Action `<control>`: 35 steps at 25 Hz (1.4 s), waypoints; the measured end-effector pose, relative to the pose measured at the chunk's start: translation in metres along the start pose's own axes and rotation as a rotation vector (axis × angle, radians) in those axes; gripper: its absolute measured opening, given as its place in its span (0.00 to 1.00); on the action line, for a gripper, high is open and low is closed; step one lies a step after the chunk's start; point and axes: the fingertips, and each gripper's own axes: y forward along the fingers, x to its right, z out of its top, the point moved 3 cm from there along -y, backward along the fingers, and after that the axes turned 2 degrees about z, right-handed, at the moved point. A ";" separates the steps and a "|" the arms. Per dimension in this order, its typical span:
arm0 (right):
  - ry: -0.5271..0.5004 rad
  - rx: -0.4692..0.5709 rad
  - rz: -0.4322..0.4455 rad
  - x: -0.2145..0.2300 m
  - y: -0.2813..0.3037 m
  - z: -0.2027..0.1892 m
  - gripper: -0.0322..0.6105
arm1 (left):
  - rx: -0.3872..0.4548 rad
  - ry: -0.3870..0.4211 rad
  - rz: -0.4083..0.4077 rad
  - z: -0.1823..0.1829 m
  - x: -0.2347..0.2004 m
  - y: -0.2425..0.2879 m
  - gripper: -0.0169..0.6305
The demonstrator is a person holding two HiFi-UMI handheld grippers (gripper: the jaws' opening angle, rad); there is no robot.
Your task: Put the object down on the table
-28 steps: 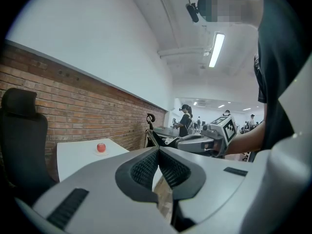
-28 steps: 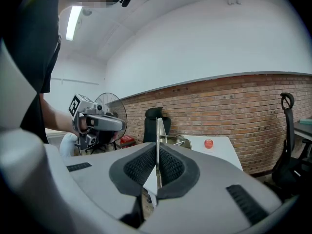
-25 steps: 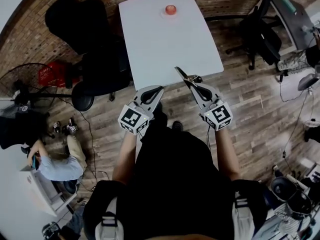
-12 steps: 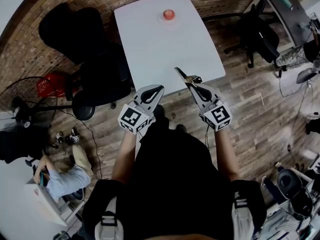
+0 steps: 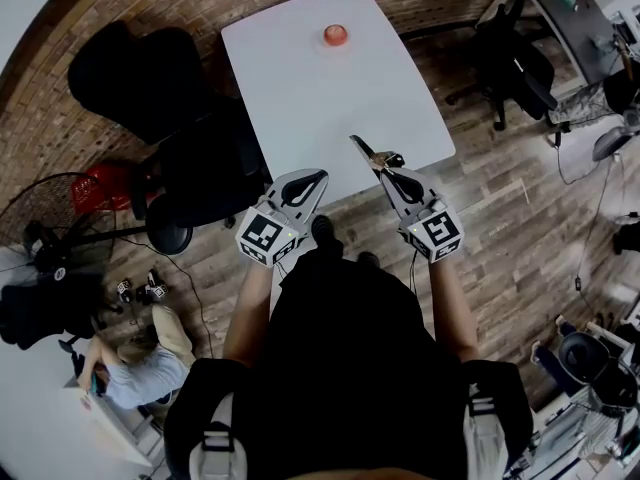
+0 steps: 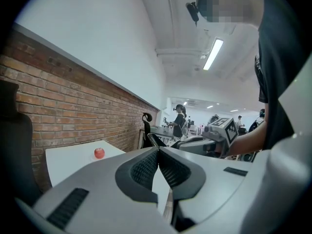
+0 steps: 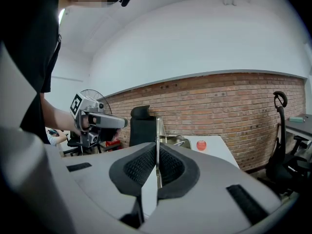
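Metal object [image 5: 363,149]: thin, shiny strip, pinched edge-on by the right tool [image 7: 156,155] with the pads pressed on both of its faces. The far end sticks out past the tips, and in the head view it lies over the near edge of the surface [image 5: 320,108], toward the near right corner. It is held in the air, not set down. Exact shape not resolved: the right gripper view shows only the edge and a blurred metal part behind it. Left tool [image 6: 157,155]: pressed together, nothing between the pads, held just short of the near edge, beside the right one. Surface is bare white except for a red round thing [image 5: 335,35] near the far edge, well apart from both tools, with open room between. Black chair [image 5: 150,78] is close along the left side; wood floor to the right. Versus 1.0 s ago: both tools sit at the same spot in the head view, while the surface and the red thing have slid slightly down and left in frame. Crouched person [image 5: 130,368] at lower left is now nearer the bottom edge, partly cut off.
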 end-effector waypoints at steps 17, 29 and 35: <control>0.008 -0.021 -0.050 -0.001 0.053 0.014 0.05 | 0.010 0.005 -0.045 0.002 -0.061 -0.008 0.06; 0.009 -0.020 -0.091 -0.007 0.077 0.015 0.05 | -0.009 0.020 -0.089 -0.002 -0.083 -0.017 0.06; 0.010 -0.037 -0.086 -0.003 0.082 0.013 0.05 | -0.011 0.013 -0.075 -0.004 -0.090 -0.017 0.06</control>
